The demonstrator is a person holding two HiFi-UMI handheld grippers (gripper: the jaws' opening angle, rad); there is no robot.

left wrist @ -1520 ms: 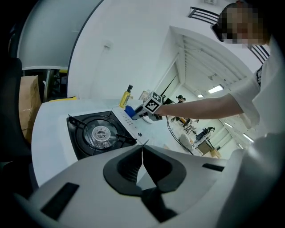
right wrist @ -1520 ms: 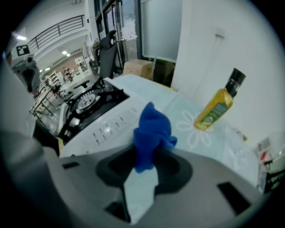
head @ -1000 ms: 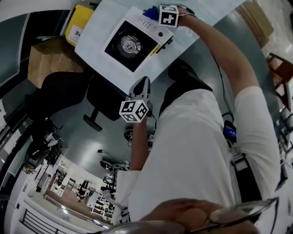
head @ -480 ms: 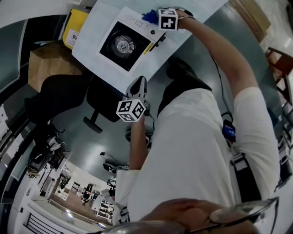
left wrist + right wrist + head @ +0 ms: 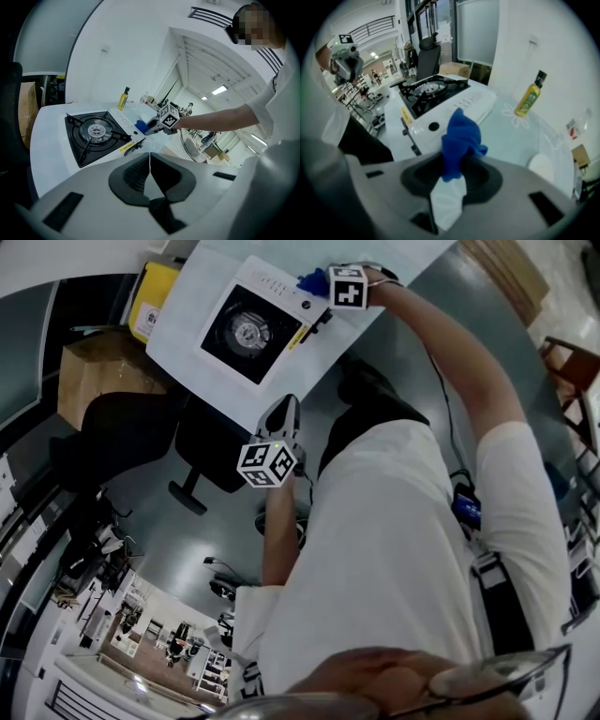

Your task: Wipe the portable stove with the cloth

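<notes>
The portable stove [image 5: 246, 329] is white with a black burner top and sits on a white table [image 5: 183, 343]. My right gripper [image 5: 317, 283] is shut on a blue cloth [image 5: 460, 137], which hangs just above the stove's control-panel side [image 5: 440, 123]. In the left gripper view, the cloth [image 5: 141, 125] shows beside the stove [image 5: 96, 133] in the right gripper [image 5: 161, 123]. My left gripper [image 5: 150, 161] is shut with nothing in it. It hangs in the air off the table's near edge [image 5: 286, 411], apart from the stove.
A yellow oil bottle [image 5: 529, 99] and a white round dish [image 5: 541, 166] stand on the table beyond the stove. A yellow case [image 5: 150, 298], a cardboard box [image 5: 94, 371] and a black chair [image 5: 131, 442] lie to the table's left.
The head view has drifted slightly. The right gripper with the cloth stays at the stove's control side, and the left gripper has barely moved.
</notes>
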